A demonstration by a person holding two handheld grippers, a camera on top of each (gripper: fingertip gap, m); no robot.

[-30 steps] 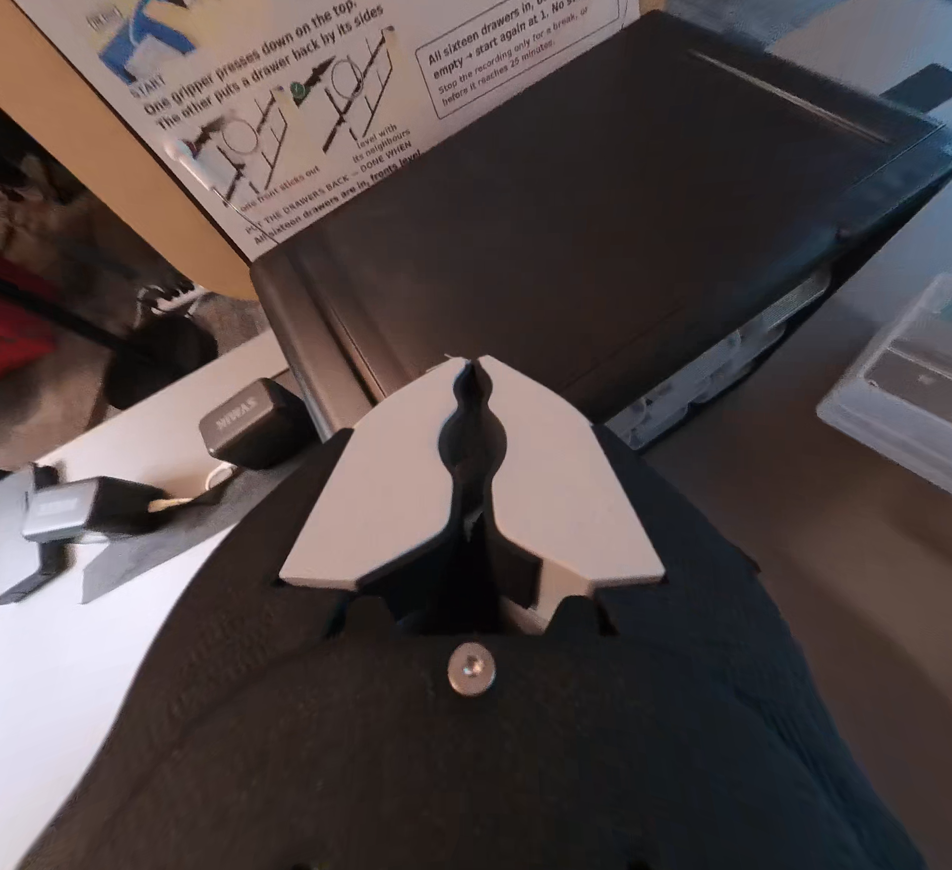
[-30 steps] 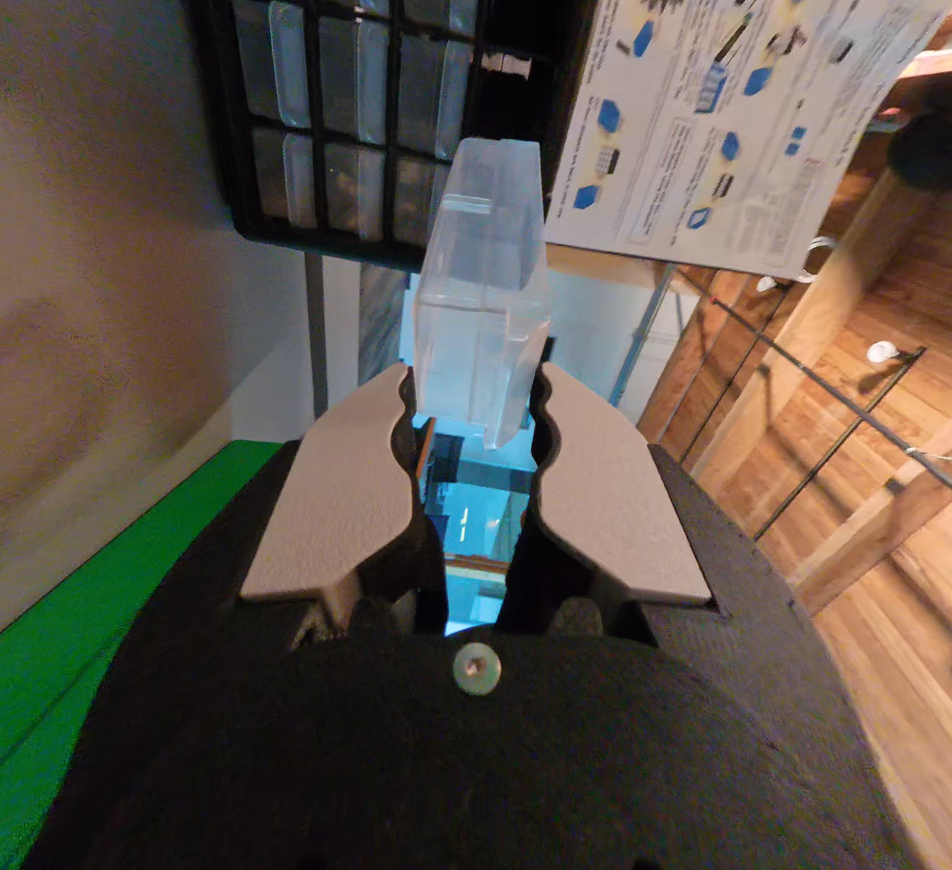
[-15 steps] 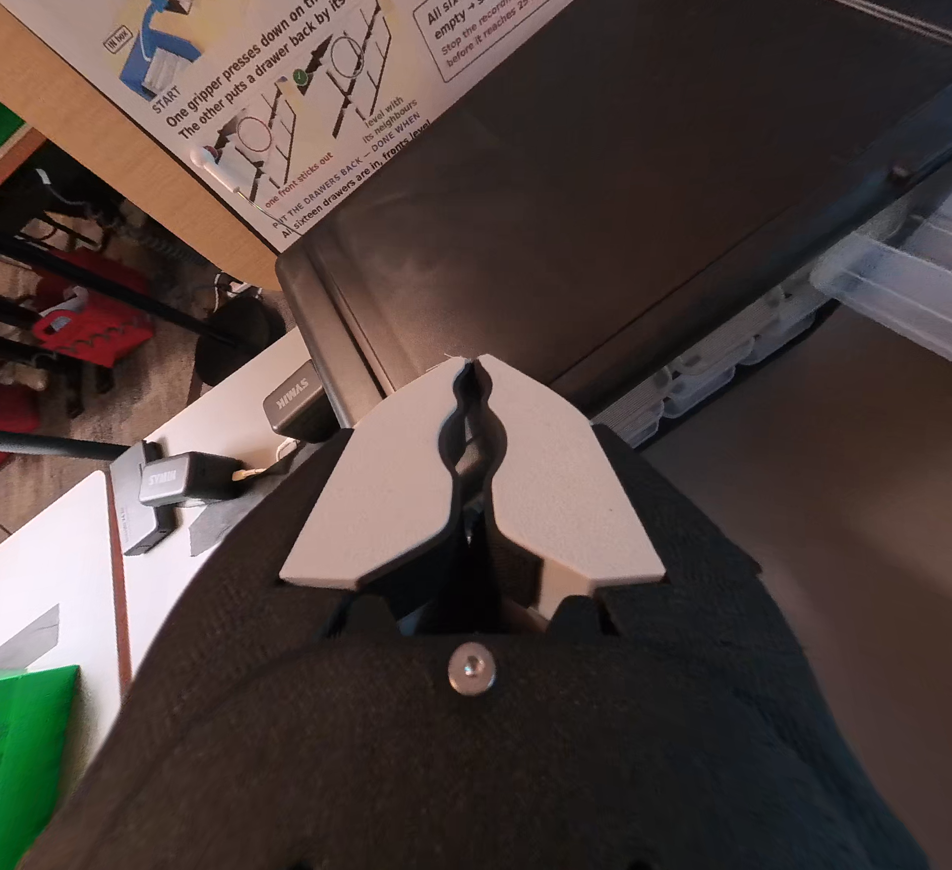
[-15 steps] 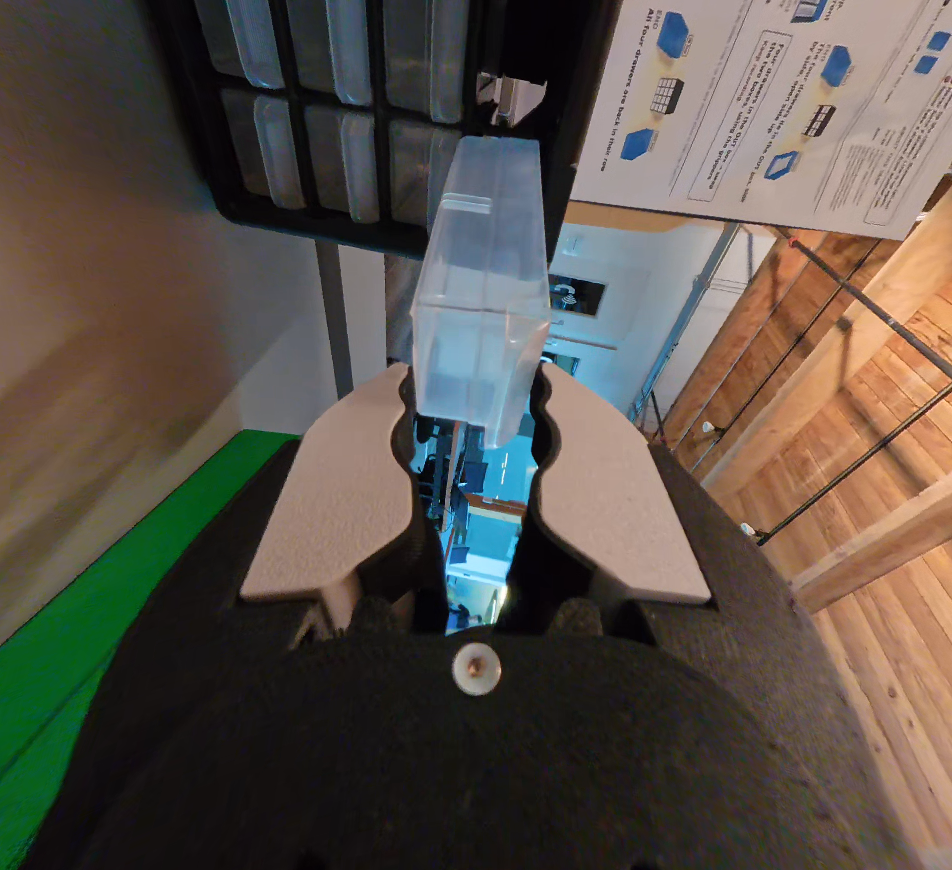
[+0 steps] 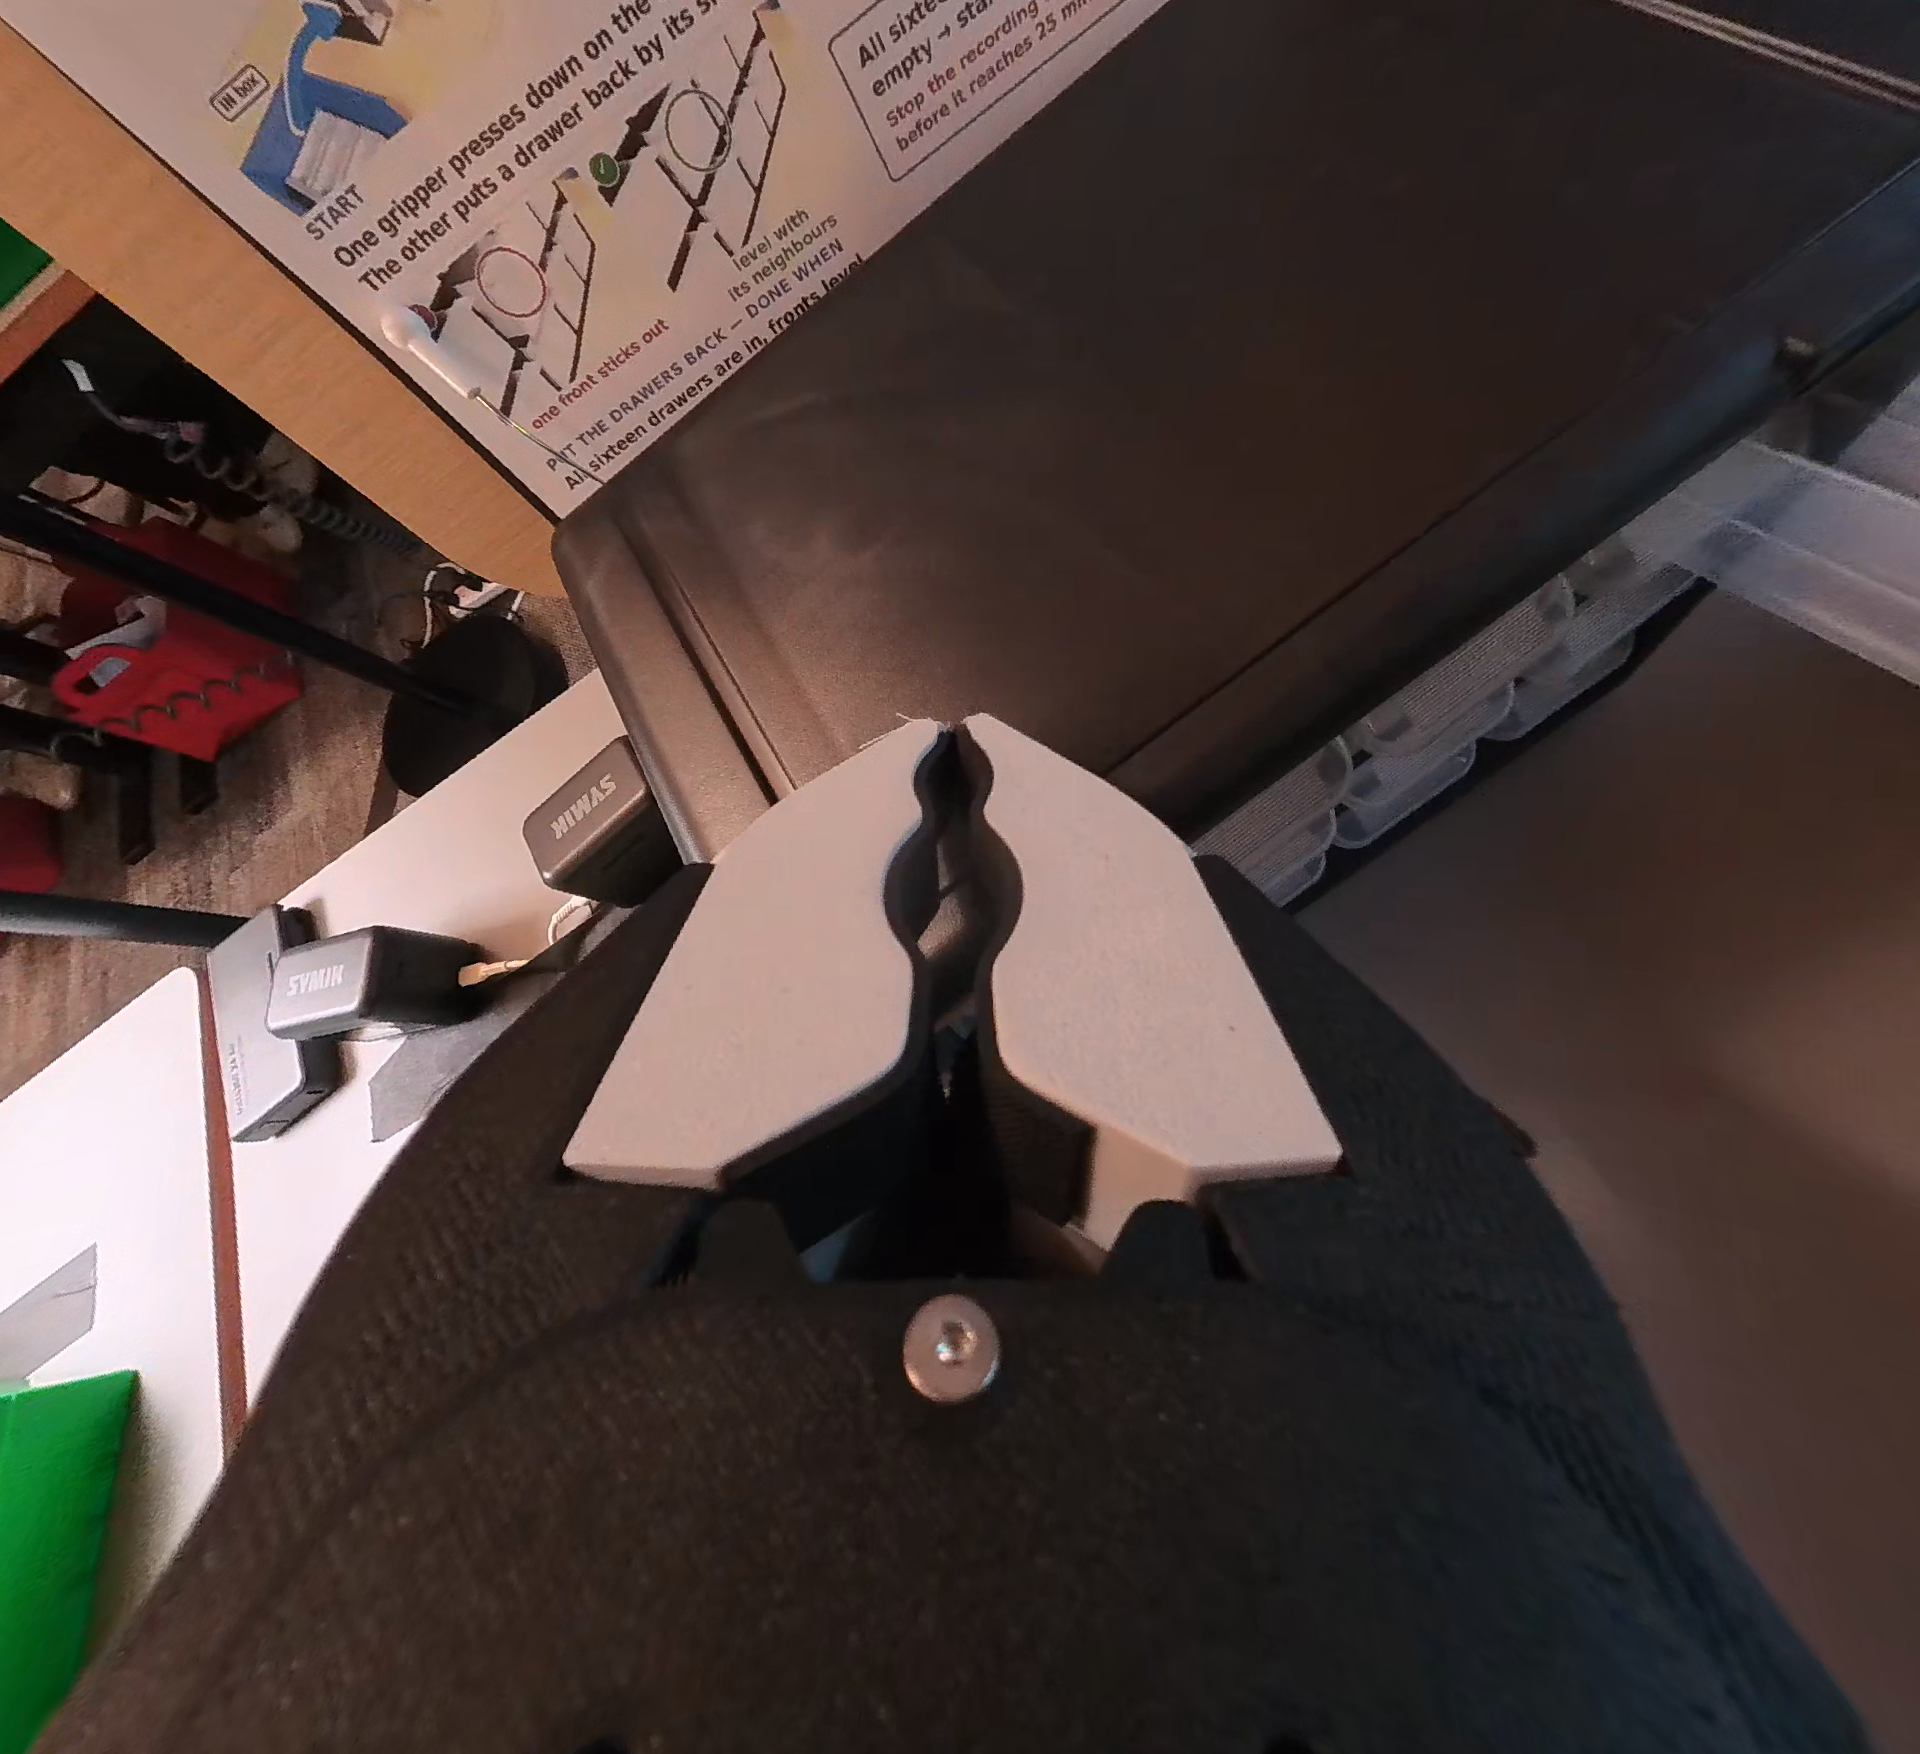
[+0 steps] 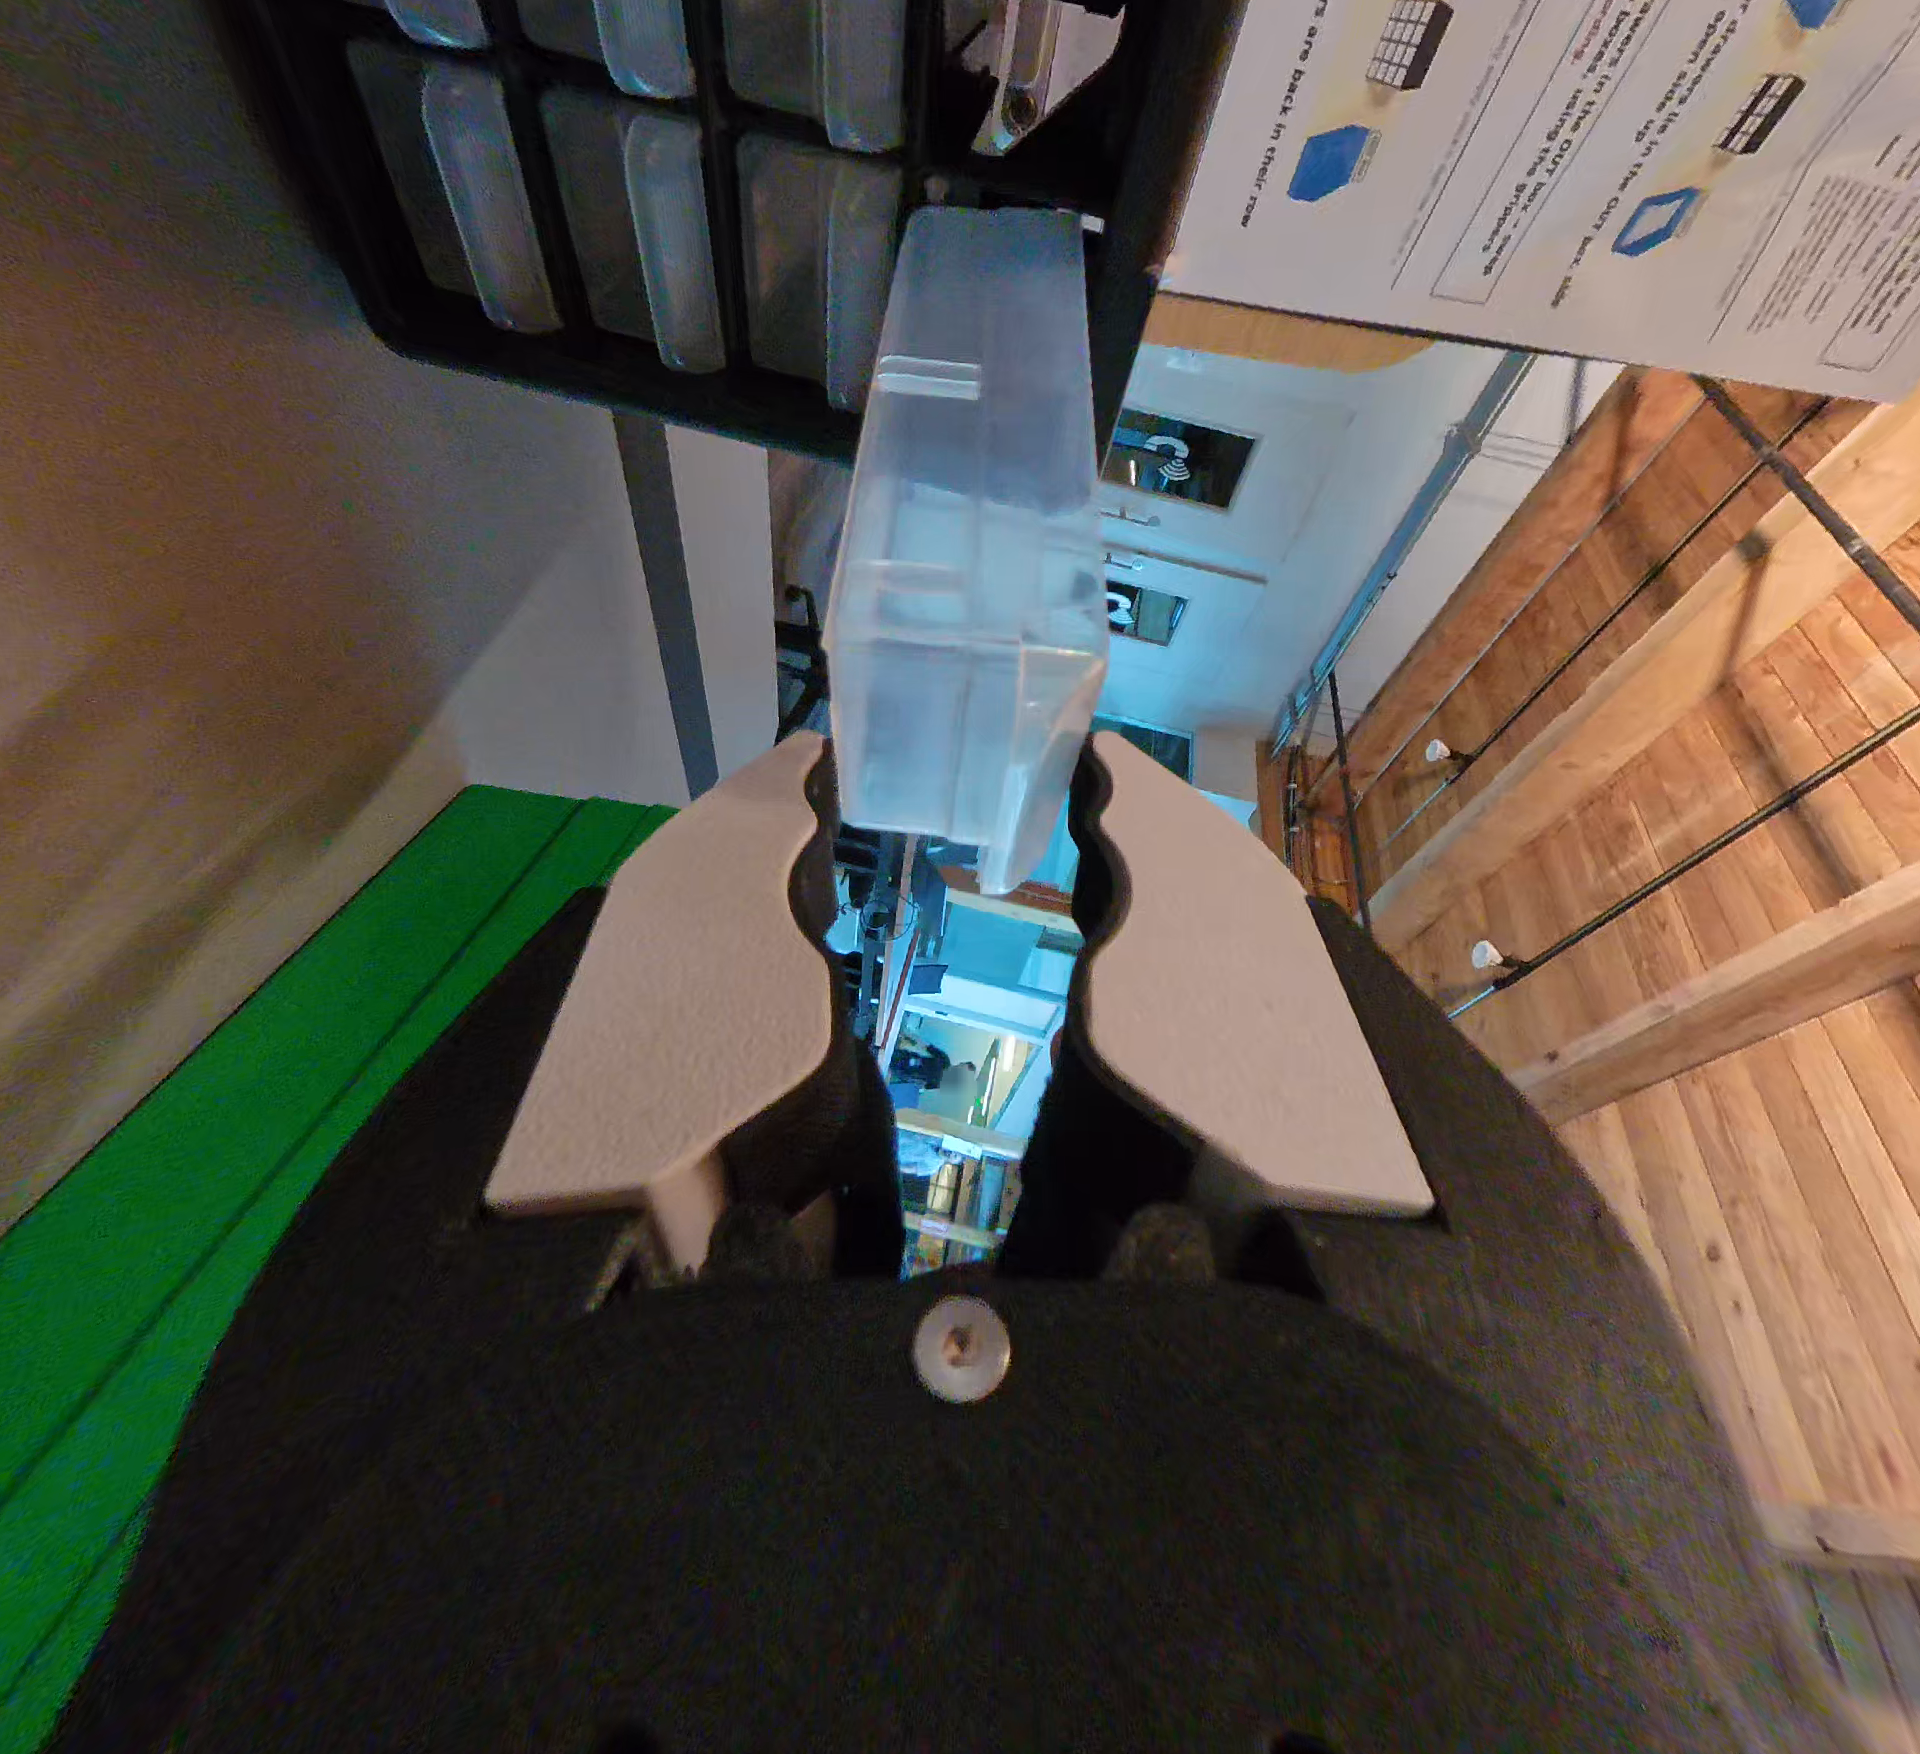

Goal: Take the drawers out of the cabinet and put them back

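Observation:
The black cabinet (image 5: 1247, 333) fills the upper right of the left wrist view, seen from above its top. My left gripper (image 5: 948, 730) is shut and empty, its tips at the cabinet's near top corner. In the right wrist view the cabinet front (image 6: 644, 146) shows its grid of clear drawers. My right gripper (image 6: 951, 769) is shut on a clear plastic drawer (image 6: 966, 541), whose far end is at an empty slot (image 6: 1049, 42) in the cabinet's end column. That drawer also shows in the left wrist view (image 5: 1808, 520), sticking out from the front.
A white instruction poster (image 5: 644, 94) hangs behind the cabinet and shows in the right wrist view (image 6: 1558, 73). Black power adapters (image 5: 353, 982) lie on the white table (image 5: 94, 1143). A green box (image 6: 208, 1081) sits beside my right gripper. Wooden beams (image 6: 1610, 873) lie beyond.
My right gripper has carried the drawer closer to the cabinet, up to the empty slot. My left gripper has shifted over the cabinet's top corner, staying shut.

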